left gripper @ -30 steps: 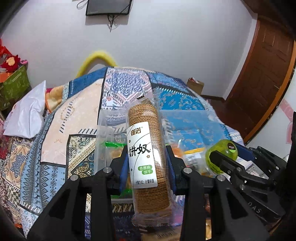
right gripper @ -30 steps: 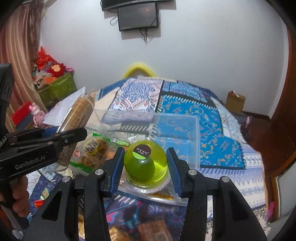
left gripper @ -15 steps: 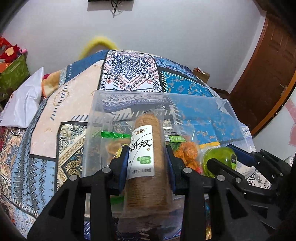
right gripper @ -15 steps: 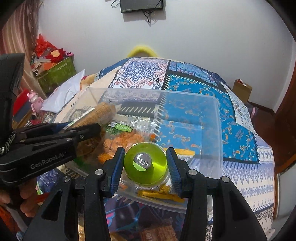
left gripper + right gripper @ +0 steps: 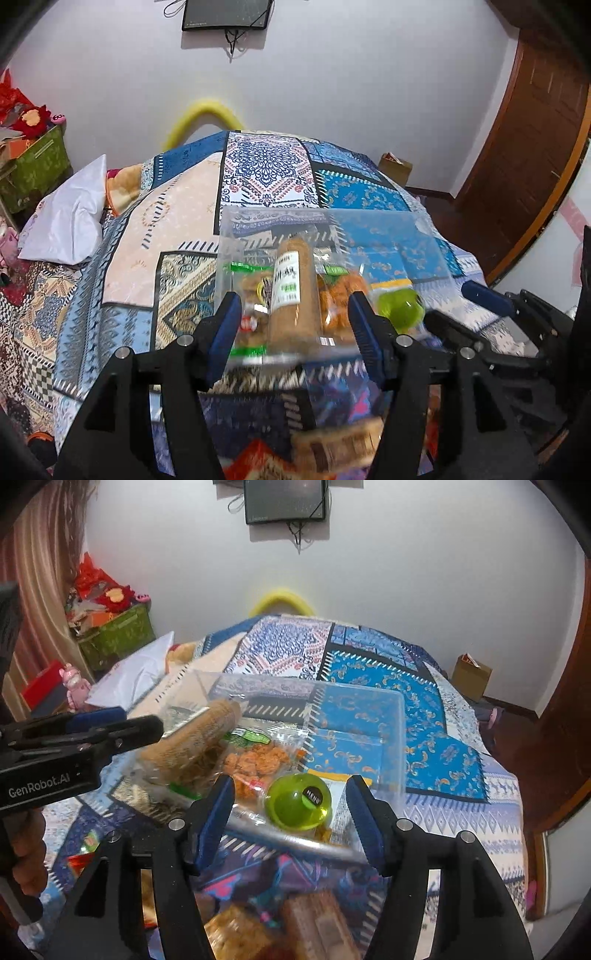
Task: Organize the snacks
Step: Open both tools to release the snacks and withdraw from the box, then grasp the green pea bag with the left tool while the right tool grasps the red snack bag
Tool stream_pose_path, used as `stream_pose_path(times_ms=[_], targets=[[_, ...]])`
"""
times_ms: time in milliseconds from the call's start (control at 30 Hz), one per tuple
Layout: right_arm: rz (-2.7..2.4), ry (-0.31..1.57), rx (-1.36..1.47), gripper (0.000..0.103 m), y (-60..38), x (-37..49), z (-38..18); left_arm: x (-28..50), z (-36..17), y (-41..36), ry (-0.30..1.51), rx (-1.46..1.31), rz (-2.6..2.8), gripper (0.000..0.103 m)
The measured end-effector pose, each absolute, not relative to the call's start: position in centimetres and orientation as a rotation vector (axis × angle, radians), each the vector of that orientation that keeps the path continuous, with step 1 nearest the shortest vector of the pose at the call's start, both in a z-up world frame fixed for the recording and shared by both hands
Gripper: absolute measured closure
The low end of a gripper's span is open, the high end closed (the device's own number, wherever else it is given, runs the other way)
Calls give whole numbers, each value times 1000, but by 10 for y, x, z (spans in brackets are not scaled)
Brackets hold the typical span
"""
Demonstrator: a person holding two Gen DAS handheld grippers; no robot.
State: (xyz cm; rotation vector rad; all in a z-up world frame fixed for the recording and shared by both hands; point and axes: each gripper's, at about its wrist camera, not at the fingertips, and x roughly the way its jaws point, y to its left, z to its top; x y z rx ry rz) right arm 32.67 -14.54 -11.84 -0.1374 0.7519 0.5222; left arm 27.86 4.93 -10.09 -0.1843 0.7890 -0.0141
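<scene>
Snacks sit in the clear bin (image 5: 391, 716): biscuit roll (image 5: 293, 295), green jelly cup (image 5: 299, 806). My left gripper (image 5: 291, 332) and right gripper (image 5: 291, 814) gape empty; next I reach for loose packets (image 5: 314, 923).

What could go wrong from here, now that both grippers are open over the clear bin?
1. The biscuit roll lies propped on other packets in the clear bin, its far end up near the rim; it may roll or slide.
2. The green jelly cup sits tilted at the bin's near edge, between the right gripper fingers; pulling back carelessly could knock it out.
3. The left gripper and right gripper work close together and could collide.
</scene>
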Motion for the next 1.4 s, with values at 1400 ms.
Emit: stream_pose_path(times_ms=[1400], targets=[[448, 919, -162, 30, -205, 210, -195, 136, -211, 104, 1087, -156, 0, 43]])
